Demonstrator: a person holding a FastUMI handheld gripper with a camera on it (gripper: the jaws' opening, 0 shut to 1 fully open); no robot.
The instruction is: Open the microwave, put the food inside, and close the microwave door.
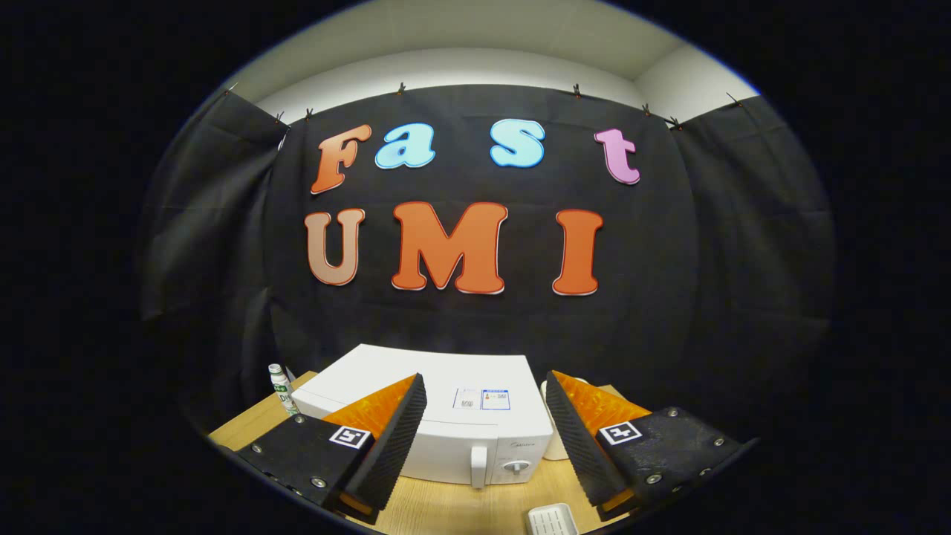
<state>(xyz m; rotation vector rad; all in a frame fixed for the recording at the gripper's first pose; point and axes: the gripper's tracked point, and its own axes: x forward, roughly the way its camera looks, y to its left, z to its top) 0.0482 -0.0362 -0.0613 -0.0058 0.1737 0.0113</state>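
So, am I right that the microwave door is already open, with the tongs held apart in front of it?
Not quite: the gripper view shows the microwave door closed, its handle flush beside the dial. The rest stands: the tongs are held apart in front of it, gripping nothing.

The white microwave [438, 416] stands upright toward the desk's [446, 513] back edge, door closed, handle and dial on its front. A small white ridged food tray [551, 519] lies near the front edge.
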